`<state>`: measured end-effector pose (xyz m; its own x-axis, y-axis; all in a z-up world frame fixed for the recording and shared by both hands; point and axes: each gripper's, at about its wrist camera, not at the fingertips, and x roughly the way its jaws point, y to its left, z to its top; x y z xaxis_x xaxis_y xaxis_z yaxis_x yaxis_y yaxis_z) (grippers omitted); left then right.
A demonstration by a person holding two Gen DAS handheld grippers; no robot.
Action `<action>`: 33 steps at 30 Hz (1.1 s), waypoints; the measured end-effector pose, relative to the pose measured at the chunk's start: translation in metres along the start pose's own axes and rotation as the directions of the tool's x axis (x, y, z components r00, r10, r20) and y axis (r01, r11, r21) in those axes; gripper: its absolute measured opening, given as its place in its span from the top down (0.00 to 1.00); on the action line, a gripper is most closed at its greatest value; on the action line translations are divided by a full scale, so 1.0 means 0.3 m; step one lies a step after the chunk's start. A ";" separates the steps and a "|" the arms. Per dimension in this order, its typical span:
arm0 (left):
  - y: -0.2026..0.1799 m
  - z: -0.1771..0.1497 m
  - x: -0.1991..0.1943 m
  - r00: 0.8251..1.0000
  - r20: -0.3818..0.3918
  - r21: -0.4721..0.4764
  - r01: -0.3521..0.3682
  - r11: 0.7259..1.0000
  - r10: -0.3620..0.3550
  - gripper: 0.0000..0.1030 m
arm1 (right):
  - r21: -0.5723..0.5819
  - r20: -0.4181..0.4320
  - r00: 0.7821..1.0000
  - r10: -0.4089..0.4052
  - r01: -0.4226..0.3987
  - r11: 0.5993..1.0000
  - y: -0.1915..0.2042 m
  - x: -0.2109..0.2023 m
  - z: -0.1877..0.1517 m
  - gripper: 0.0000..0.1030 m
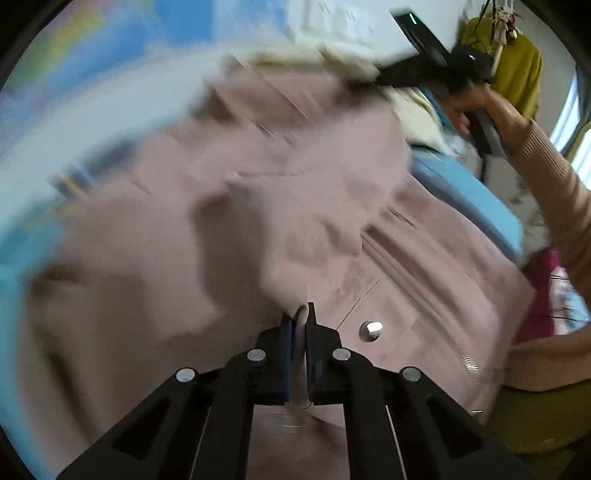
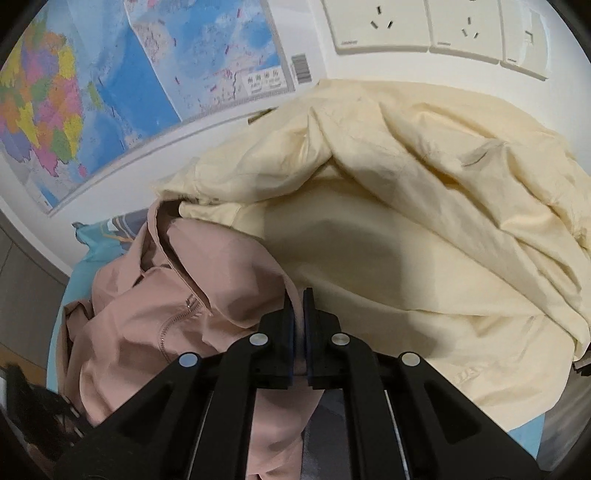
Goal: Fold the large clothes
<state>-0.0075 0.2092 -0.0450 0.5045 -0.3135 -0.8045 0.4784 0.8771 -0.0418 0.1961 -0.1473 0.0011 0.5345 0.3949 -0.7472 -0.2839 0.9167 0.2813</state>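
A dusty-pink zip jacket [image 1: 221,229] fills the blurred left wrist view, lying over a blue surface [image 1: 472,192]. My left gripper [image 1: 300,314] is shut on a fold of its pink fabric near a silver snap [image 1: 371,328]. The right gripper's black body [image 1: 436,62] shows at the far end, held in a hand. In the right wrist view my right gripper [image 2: 298,299] is shut on the pink jacket's [image 2: 177,302] edge near its collar and zip [image 2: 173,321]. A cream garment [image 2: 406,229] lies bunched just beyond.
A coloured map [image 2: 110,81] and white wall sockets [image 2: 424,29] are on the wall behind. A mustard garment [image 1: 517,70] hangs at the far right. A magenta item [image 1: 543,295] lies by the person's sleeve. The blue cover [image 2: 85,258] shows under the jacket.
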 end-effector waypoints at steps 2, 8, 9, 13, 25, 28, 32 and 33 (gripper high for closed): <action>0.059 0.028 -0.055 0.990 0.016 0.003 -0.140 0.990 0.140 0.97 | 0.013 0.009 1.000 0.013 -0.013 1.000 -0.010 -0.002 0.006 0.95; 0.263 0.045 -0.052 0.893 -0.072 -0.016 -0.446 0.895 0.444 0.64 | 0.034 0.010 1.000 -0.007 0.007 0.999 -0.034 0.018 -0.006 0.86; 0.280 0.041 -0.049 0.910 -0.082 -0.038 -0.410 0.911 0.406 0.51 | 0.023 0.018 1.000 -0.017 0.016 1.000 -0.029 0.010 -0.013 0.84; 0.286 -0.017 -0.079 0.990 -0.045 -0.133 -0.136 0.982 0.131 0.22 | -0.032 0.111 0.992 -0.057 0.061 0.998 0.009 -0.094 -0.055 0.49; 0.211 -0.090 0.043 0.984 -0.117 -0.086 -0.148 0.985 0.138 0.19 | -0.528 0.007 0.982 0.187 -0.155 0.835 0.521 -0.056 -0.327 0.42; 0.228 -0.091 0.053 0.971 -0.112 -0.070 -0.218 0.973 0.210 0.47 | -0.652 -0.073 0.983 0.171 -0.177 0.738 0.679 0.064 -0.397 0.41; 0.275 -0.080 0.043 0.973 -0.116 -0.122 -0.213 0.969 0.200 0.57 | -0.751 -0.078 0.992 0.100 -0.124 0.648 0.807 0.199 -0.444 0.44; 0.278 -0.076 0.041 0.973 -0.114 -0.130 -0.216 0.968 0.202 0.57 | -0.756 -0.094 0.991 0.092 -0.131 0.641 0.816 0.226 -0.450 0.49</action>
<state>0.0224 0.2868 -0.0719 0.5057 -0.0866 -0.8584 0.2605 0.9638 0.0562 0.0554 0.0957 -0.0620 0.4288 0.4699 -0.7716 -0.8541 0.4892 -0.1767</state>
